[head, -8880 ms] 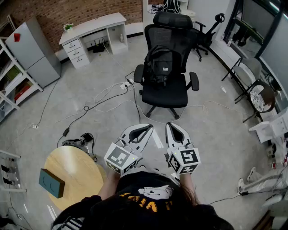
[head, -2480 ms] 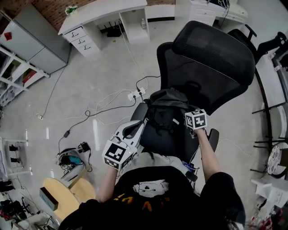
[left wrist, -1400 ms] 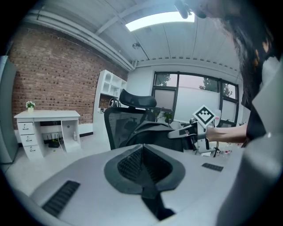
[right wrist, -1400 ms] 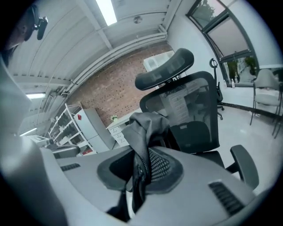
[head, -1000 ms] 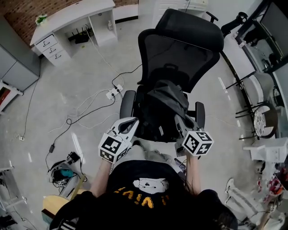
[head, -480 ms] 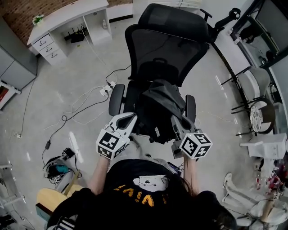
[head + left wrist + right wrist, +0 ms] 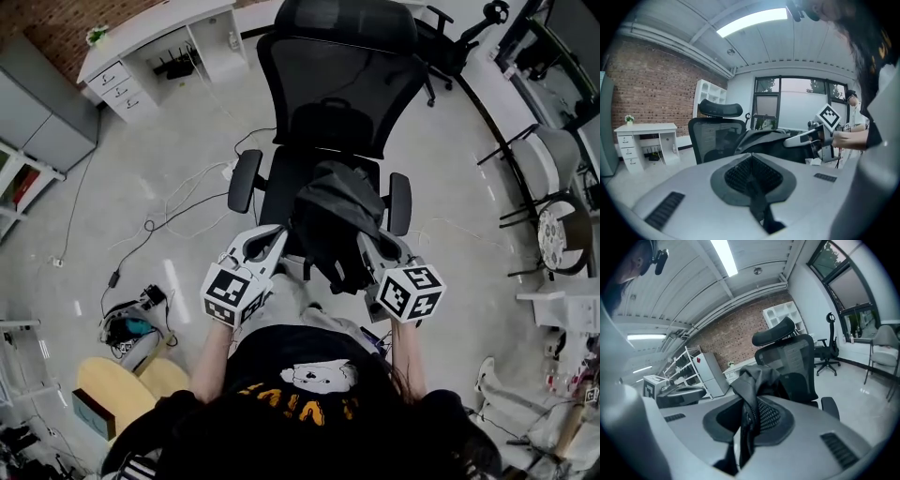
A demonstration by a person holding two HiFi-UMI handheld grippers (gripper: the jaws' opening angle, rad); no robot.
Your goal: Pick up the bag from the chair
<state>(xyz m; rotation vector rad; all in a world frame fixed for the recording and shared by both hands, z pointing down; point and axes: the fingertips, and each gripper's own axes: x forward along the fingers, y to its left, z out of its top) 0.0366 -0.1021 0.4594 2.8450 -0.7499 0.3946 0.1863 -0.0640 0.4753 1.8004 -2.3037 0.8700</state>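
Note:
The black bag (image 7: 337, 220) hangs in front of the black office chair (image 7: 330, 89), lifted off its seat (image 7: 281, 187). My right gripper (image 7: 367, 246) is shut on a fold of the bag's top; in the right gripper view the grey-black fabric (image 7: 752, 380) is pinched between the jaws (image 7: 747, 413) and stands up from them. My left gripper (image 7: 274, 234) hovers left of the bag, jaws shut with nothing between them (image 7: 751, 157). From the left gripper view the bag (image 7: 761, 140) and the right gripper (image 7: 806, 137) show ahead.
A white desk with drawers (image 7: 159, 33) stands beyond the chair. Cables and a power strip (image 7: 187, 202) lie on the floor at left. A round wooden table (image 7: 112, 389) is at lower left; other chairs (image 7: 553, 225) stand at right.
The bag has come off the seat and toward me in the right gripper's hold. Both grippers have drawn back from the chair; the left one stays shut and empty.

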